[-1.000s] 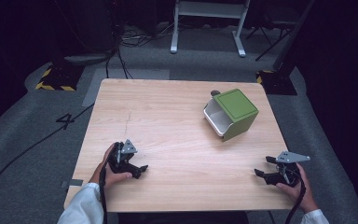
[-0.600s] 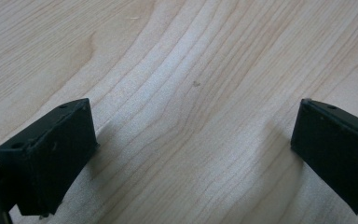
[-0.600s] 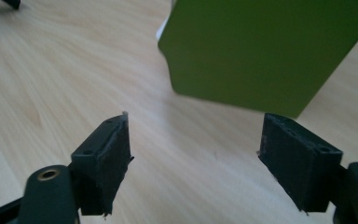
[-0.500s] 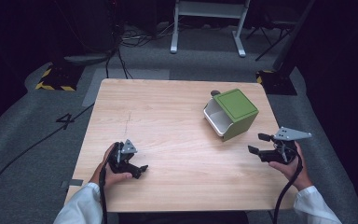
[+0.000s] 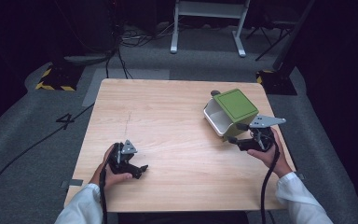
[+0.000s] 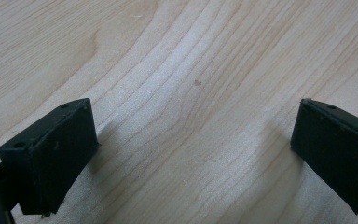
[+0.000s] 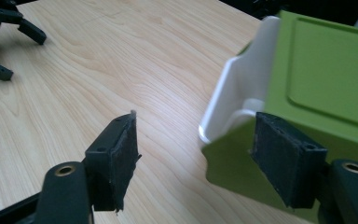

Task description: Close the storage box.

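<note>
High view has your right gripper [image 5: 239, 134] moved up from the near edge to the green box [image 5: 235, 105] on the tabletop's [image 5: 168, 121] far right, jaws just narrowed, seemingly not yet gripping; your left gripper [image 5: 137, 170] rests wide.

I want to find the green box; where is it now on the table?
In the high view the green box lies tipped on its side at the table's right edge, white opening facing left, right next to the right gripper.

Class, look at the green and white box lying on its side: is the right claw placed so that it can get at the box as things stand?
Probably yes. The right claw sits right beside the green and white box, its jaws having just been closing, with nothing between them yet and only bare table around.
</note>
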{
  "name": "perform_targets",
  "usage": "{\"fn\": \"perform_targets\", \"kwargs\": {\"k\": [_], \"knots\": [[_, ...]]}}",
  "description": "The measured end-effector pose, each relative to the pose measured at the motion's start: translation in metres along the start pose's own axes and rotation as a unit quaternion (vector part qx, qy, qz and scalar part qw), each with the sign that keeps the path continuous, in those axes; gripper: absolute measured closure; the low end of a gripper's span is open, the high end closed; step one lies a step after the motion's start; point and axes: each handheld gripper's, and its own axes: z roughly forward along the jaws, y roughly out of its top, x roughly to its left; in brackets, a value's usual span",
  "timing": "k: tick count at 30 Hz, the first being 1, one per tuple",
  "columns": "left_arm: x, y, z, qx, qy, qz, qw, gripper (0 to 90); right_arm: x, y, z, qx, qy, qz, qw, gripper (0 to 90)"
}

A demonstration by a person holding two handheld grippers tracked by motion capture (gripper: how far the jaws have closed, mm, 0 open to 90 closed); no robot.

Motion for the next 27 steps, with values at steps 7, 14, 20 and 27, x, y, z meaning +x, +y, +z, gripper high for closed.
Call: {"fn": "perform_targets", "kwargs": {"k": [7,14,20,27], "knots": [[0.001,0.001,0.0,0.001,-0.002,0.005,1.0,0.3,0.015,0.014,0.035,0.031,0.007,-0.027,0.9991,33.3],[0.001,0.001,0.0,0.001,-0.002,0.005,1.0,0.3,0.018,0.023,0.063,0.061,-0.007,-0.04,0.9973,32.5],[0.001,0.001,0.0,0.001,-0.002,0.005,1.0,0.3,0.016,0.029,0.086,0.096,-0.029,-0.038,0.9942,30.0],[0.001,0.001,0.0,0.001,-0.002,0.005,1.0,0.3,0.017,0.036,0.102,0.118,-0.041,-0.043,0.9913,28.3]]}}
